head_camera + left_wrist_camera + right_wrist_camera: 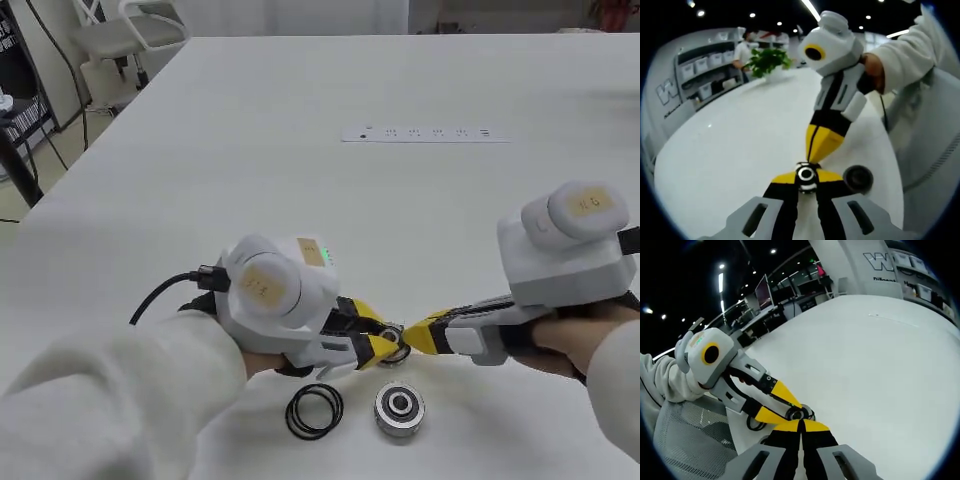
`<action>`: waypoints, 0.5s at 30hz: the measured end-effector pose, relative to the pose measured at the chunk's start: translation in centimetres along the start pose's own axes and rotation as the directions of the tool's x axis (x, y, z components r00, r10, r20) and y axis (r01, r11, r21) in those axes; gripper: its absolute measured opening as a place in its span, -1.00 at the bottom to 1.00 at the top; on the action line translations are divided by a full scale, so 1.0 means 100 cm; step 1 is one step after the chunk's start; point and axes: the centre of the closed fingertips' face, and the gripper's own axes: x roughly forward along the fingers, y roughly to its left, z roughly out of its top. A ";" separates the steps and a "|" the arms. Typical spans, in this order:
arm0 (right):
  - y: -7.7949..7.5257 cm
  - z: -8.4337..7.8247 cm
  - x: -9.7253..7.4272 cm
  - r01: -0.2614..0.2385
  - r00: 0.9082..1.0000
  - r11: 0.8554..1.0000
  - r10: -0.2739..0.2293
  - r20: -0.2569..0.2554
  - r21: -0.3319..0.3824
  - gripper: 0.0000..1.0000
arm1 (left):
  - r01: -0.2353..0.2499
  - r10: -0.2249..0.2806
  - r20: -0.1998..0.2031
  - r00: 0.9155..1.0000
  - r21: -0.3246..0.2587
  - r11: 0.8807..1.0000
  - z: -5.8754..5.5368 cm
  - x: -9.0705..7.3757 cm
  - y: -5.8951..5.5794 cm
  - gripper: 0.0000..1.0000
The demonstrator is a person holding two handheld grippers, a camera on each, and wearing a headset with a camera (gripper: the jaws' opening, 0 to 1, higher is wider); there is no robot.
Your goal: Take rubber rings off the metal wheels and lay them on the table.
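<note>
Left tongs (384,347) gripping one wheel (806,176), second wheel (400,410), overlapping rings (314,410)

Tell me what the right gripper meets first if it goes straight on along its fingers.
The metal wheel clamped in the left gripper, right at the right gripper tips; contact looks immediate, though depth is hard to judge.

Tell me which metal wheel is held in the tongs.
The wheel gripped by the left tongs, the right tongs touching it; the other wheel lies free on the table beside loose rings.
</note>
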 end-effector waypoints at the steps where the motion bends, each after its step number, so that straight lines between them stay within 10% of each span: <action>1: 0.000 0.000 0.000 -0.001 1.000 1.000 0.001 0.000 0.000 -1.00 | 0.000 0.000 0.000 1.000 -0.001 1.000 0.000 0.000 0.000 -0.73; 15: 0.000 0.001 0.001 -0.010 1.000 1.000 0.010 0.009 -0.002 -1.00 | 0.002 -0.002 0.011 1.000 -0.012 1.000 0.000 0.000 0.001 -0.73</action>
